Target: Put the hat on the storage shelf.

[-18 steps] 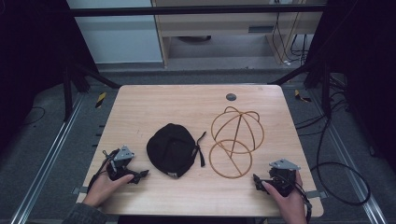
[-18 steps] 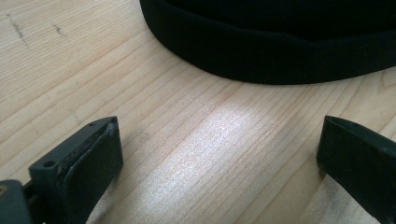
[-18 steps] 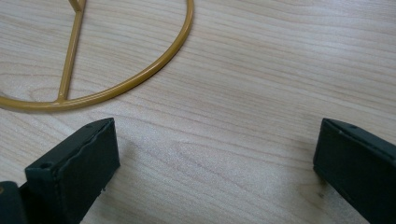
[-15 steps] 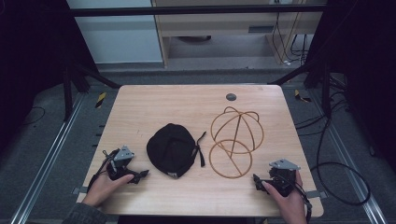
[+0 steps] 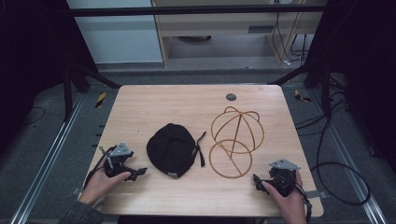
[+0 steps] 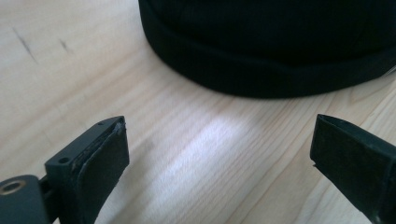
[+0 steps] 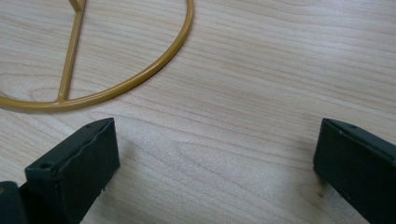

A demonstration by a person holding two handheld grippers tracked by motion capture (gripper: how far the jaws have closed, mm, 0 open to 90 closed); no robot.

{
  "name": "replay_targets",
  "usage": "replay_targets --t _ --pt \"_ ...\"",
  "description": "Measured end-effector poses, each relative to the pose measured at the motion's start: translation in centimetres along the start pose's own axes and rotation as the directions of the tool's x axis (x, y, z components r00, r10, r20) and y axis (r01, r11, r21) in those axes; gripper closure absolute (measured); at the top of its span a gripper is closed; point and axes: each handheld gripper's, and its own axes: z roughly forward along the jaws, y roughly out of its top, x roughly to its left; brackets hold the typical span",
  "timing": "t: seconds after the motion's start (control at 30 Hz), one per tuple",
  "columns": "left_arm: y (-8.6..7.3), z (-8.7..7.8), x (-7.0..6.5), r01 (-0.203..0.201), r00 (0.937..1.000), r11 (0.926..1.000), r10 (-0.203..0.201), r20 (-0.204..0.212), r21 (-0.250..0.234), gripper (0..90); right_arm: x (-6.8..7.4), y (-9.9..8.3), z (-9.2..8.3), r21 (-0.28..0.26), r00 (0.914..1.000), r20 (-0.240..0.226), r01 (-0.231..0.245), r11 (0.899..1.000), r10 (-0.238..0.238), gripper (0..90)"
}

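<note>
Start of the job, nothing gripped: left gripper (image 5: 140, 171) and right gripper (image 5: 256, 179) rest on the table (image 5: 187, 100) w/ jaws wide apart, black cap (image 5: 172, 149) mid-table beside the gold wire stand (image 5: 236, 140); next, prob. left closes on cap's rim.

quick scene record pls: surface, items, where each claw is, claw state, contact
surface: light wooden table
item 1: black cap, lying flat at centre
item 2: gold wire stand, ring base on the table, dome frame behind it, right of the cap
left claw: low over the table left of the cap, pointing at its brim, jaws open, nothing between them
right claw: near the table's front right edge, short of the stand's ring, jaws open, nothing between them
contact: neither claw touches the cap or the stand
</note>
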Motion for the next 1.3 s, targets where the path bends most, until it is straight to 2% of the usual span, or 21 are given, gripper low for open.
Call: replay_targets --t 0.1,0.17,0.33,0.4,0.57,0.63,0.73,0.77,0.8,0.87,1.0,1.17,1.3 --pt "1.4 -0.6 -0.1 -0.012 0.9998 0.9999 0.012 0.016 0.001 4.5 0.0 0.0 0.0 0.0 1.0 0.0 0.0 1.0 0.0 0.4" --pt "2.8 -1.1 -0.4 -0.04 0.9991 0.9992 0.04 0.011 0.006 4.5 0.0 0.0 0.0 0.0 1.0 0.0 0.0 1.0 0.0 0.4" --pt "6.1 -1.8 -1.3 -0.093 0.9952 0.9953 0.092 0.034 0.027 4.4 0.0 0.0 0.0 0.0 1.0 0.0 0.0 1.0 0.0 0.4" --pt "7.5 -1.9 -1.6 -0.121 0.9922 0.9915 0.119 0.035 0.048 4.4 0.0 0.0 0.0 0.0 1.0 0.0 0.0 1.0 0.0 0.4" --pt "10.4 -1.6 -2.1 -0.154 0.9878 0.9846 0.152 0.036 0.083 4.5 0.0 0.0 0.0 0.0 1.0 0.0 0.0 1.0 0.0 0.4" --pt "11.5 -1.4 -2.3 -0.172 0.9847 0.9802 0.169 0.042 0.097 4.4 0.0 0.0 0.0 0.002 1.0 -0.003 -0.005 1.0 0.005 0.4" --pt "12.9 -1.0 -2.6 -0.205 0.9787 0.9697 0.201 0.041 0.133 4.6 0.0 0.0 0.0 0.001 1.0 0.0 -0.003 1.0 0.003 0.4" --pt "13.3 -0.9 -2.8 -0.222 0.9751 0.9638 0.218 0.039 0.148 5.0 0.0 0.0 0.0 0.001 1.0 0.001 -0.003 1.0 0.003 0.4" --pt "13.7 -0.8 -2.9 -0.23 0.9731 0.9613 0.226 0.045 0.151 4.9 0.0 0.0 0.0 0.001 1.0 0.002 -0.003 1.0 0.003 0.4" --pt "14.4 -0.6 -3.1 -0.217 0.9757 0.9649 0.211 0.06 0.147 5.0 0.0 0.0 0.0 0.001 1.0 0.001 -0.003 1.0 0.003 0.4" --pt "15.6 0.0 -3.6 -0.26 0.9656 0.9484 0.252 0.066 0.182 5.2 0.0 0.0 0.0 0.001 1.0 0.002 -0.002 1.0 0.002 0.4" --pt "16.7 0.5 -4.2 -0.283 0.9591 0.9408 0.276 0.065 0.186 5.5 0.0 0.0 0.0 0.001 1.0 0.002 -0.002 1.0 0.002 0.4" --pt "17.1 0.8 -4.4 -0.29 0.957 0.9365 0.282 0.07 0.197 9.7 0.0 0.1 0.0 0.001 1.0 0.001 -0.005 1.0 0.005 0.4"
